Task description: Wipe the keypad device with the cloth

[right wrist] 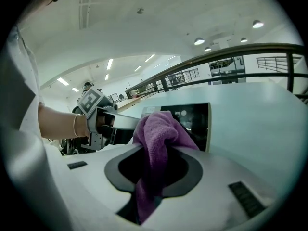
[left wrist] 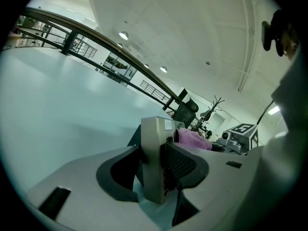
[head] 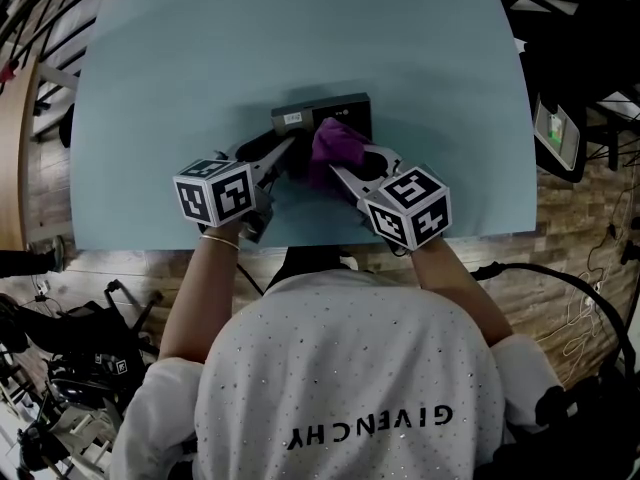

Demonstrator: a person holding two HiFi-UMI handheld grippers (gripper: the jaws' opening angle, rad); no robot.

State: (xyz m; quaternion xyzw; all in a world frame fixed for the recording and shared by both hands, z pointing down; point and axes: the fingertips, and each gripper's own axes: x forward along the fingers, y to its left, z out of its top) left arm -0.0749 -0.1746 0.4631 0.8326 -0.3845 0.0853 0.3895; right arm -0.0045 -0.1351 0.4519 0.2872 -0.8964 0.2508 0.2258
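The left hand-held gripper is clamping the keypad device steady; the right hand-held gripper, pinching the cloth, should be pressing it flat.

On the worktop the keypad device lies near the middle, straight ahead of us at twelve o'clock. The left tool comes in from seven o'clock, and the device's left end stands between its jaws. The cloth rests on the device's near right part. It is caught in the right tool, which reaches in from five o'clock, just beside the left tool.
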